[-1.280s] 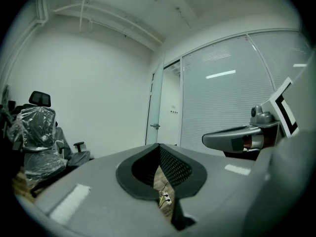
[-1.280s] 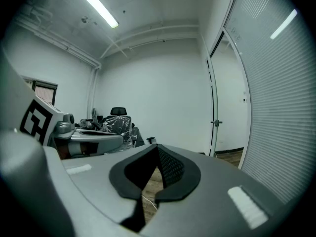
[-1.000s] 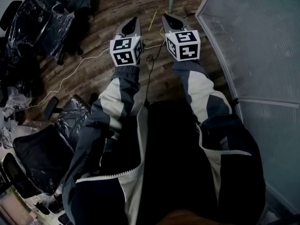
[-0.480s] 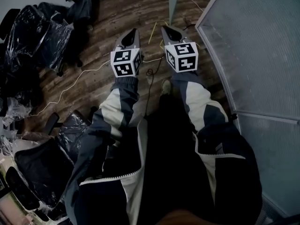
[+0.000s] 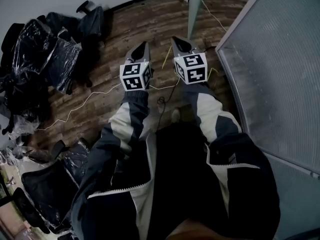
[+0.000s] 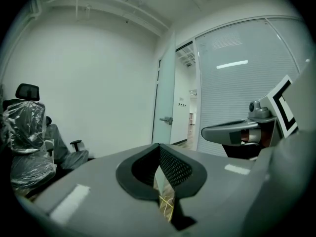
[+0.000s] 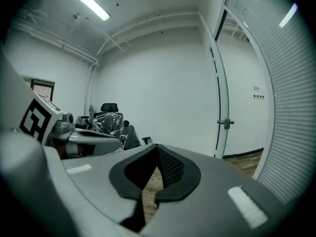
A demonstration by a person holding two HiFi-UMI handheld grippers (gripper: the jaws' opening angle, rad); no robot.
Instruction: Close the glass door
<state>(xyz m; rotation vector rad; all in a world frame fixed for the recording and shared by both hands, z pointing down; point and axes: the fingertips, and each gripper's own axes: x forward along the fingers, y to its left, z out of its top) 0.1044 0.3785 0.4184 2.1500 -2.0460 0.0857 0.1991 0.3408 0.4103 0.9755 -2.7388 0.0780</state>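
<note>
Head view: plastic-wrapped chairs point(image 5: 47, 59) far left on wood floor point(image 5: 145, 14). Centre: left gripper point(image 5: 144, 45) and right gripper point(image 5: 174, 39) side by side, not touching, both pointing toward glass door point(image 5: 195, 6), which shows here only as narrow edge-on strip. Frosted glass wall point(image 5: 280, 59) at right. Gripper views alone show jaws: both pairs pressed together, nothing between. Only those views show door handle point(image 6: 167, 119) and door standing open, corridor visible past it, well ahead of both grippers.
</note>
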